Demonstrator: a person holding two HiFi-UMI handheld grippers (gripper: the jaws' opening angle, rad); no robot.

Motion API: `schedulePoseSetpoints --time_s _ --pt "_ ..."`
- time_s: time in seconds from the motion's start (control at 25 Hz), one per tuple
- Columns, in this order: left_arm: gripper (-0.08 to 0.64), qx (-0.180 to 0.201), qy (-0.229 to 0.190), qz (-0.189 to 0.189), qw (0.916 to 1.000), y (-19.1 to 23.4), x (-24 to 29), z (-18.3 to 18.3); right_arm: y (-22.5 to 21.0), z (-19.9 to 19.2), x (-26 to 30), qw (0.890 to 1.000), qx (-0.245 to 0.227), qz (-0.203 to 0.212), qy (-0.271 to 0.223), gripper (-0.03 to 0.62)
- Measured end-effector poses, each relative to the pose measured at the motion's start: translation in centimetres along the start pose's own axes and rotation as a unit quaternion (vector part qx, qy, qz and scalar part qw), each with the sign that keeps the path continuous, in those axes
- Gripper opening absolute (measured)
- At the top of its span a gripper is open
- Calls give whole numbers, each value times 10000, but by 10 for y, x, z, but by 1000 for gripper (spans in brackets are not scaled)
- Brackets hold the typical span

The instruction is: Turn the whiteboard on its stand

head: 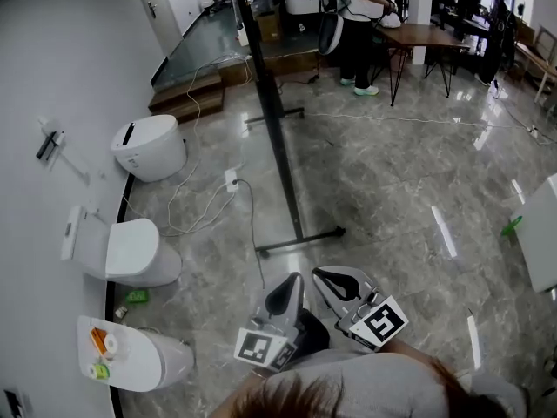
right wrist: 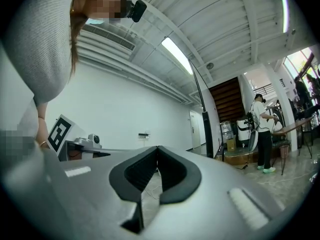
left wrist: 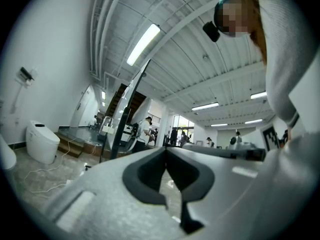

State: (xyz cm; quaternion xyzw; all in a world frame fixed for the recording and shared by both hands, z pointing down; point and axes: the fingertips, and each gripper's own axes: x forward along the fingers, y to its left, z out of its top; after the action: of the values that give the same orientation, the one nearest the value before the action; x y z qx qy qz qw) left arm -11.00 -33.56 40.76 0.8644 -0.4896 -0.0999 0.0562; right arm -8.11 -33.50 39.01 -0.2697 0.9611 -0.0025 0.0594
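Nearest, low in the head view: left tongs (head: 291, 284) and right tongs (head: 326, 277) side by side, both pressed shut on nothing, well short of the task's thing. Same reading in each gripper view, tips of the left tongs (left wrist: 166, 149) and of the right tongs (right wrist: 157, 148) meeting with only floor behind.

Just beyond, on the glossy stone floor (head: 392, 190): the whiteboard (head: 265, 85) on its stand, seen edge-on as a dark post rising from flat feet. Loose cables (head: 248, 207) beside the near foot; toilets (head: 130, 251) along the wall to the left.

Probably stiff, fairly heavy and top-heavy, so likely to sway or tip if pushed high. Best taken by the upright frame edge around mid-height, one pair of tongs per side, minding a snag on the cables. Wheels under the feet: cannot tell.

Feet and cables visible only from the head. Pale board face (left wrist: 131, 101) visible only from the left gripper; from the right gripper, just the thin edge and post (right wrist: 206, 134).

Farthest back, a person (head: 361, 24) standing at a tabletop.
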Motion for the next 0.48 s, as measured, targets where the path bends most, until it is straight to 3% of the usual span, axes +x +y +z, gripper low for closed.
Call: schedulePoseSetpoints --time_s 0.48 --pt "-5 54 182 -337 9993 124 103 17 -94 -2 133 9995 77 -265 -135 5"
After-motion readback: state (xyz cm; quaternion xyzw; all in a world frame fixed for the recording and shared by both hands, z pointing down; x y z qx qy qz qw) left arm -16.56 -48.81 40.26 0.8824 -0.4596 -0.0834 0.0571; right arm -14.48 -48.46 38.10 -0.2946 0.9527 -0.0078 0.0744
